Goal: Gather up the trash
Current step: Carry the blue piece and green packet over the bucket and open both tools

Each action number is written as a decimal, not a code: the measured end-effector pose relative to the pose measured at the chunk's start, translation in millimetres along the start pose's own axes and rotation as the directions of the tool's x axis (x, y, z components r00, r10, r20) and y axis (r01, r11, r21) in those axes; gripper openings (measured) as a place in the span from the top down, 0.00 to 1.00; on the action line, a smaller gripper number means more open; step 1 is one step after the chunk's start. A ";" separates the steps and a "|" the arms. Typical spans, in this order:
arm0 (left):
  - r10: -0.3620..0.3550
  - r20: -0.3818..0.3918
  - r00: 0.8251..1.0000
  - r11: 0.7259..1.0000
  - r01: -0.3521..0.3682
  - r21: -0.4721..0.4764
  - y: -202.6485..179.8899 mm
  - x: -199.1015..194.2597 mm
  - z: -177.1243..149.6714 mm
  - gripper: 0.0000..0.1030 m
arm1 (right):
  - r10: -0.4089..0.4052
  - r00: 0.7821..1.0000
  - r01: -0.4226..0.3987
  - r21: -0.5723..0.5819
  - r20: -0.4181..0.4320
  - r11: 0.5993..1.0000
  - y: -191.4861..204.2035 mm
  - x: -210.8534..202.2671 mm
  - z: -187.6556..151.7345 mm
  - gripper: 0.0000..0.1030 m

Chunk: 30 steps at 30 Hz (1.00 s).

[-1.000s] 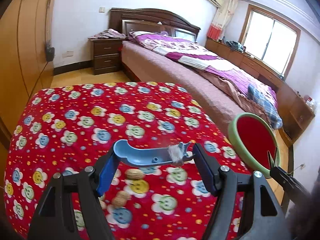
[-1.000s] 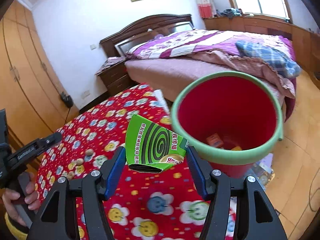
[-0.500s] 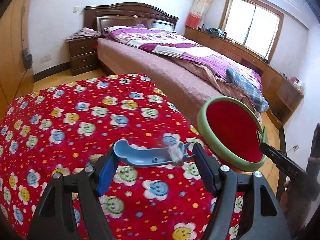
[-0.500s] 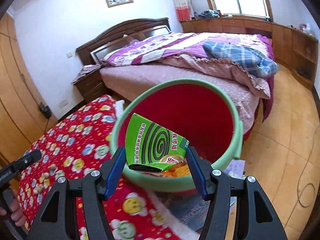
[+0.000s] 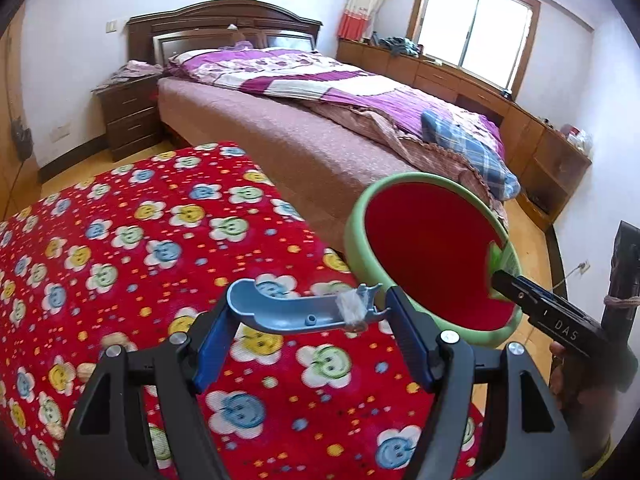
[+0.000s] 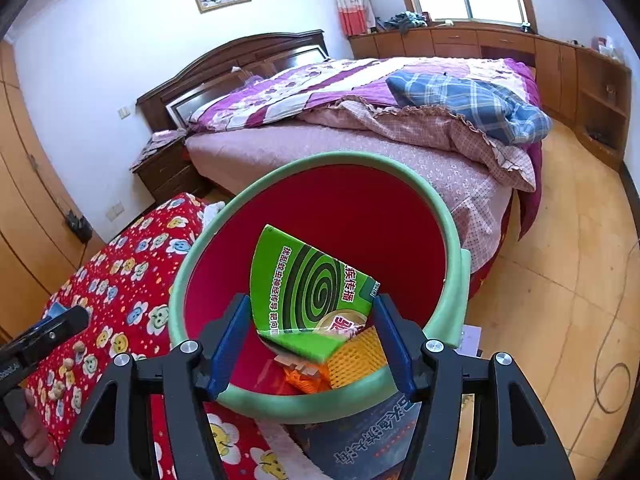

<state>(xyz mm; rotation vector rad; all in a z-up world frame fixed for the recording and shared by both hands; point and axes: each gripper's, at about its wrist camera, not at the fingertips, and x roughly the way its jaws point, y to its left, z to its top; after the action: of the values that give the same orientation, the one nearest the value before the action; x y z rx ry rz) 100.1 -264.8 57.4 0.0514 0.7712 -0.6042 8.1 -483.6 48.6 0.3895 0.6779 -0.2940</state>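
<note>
Right wrist view: right gripper [image 6: 312,332] jaws clamp a green box [image 6: 308,292] over the centre-frame bin [image 6: 452,240]; left gripper [image 5: 308,334] jaws clamp a blue plastic piece [image 5: 288,308].

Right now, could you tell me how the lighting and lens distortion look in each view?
Left wrist: the window is blown out white, walls bow with fisheye curvature, corners black. Right wrist: daylight is even, the green box print is sharp, and the bin rim bulges.
</note>
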 end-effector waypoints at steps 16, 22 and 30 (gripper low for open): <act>-0.070 -0.006 0.998 0.991 0.070 0.117 -52.6 36.1 13.6 0.29 | -0.024 0.998 0.018 0.103 0.055 0.994 -35.8 -28.6 -9.2 0.28; -0.097 -0.045 0.994 0.986 0.102 0.130 -69.0 55.7 13.6 0.29 | -0.039 0.997 0.029 0.156 0.065 0.987 -51.8 -38.5 -14.8 0.28; -0.122 -0.116 0.986 0.982 0.137 0.131 -76.5 73.1 7.5 0.28 | -0.033 0.998 0.022 0.180 0.060 0.983 -55.3 -40.9 -19.9 0.28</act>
<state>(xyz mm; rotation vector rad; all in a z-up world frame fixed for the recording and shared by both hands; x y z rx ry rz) 105.1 -366.3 27.1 0.1641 0.8405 -0.7839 -54.5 -518.4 47.4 0.5410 0.5977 -0.3934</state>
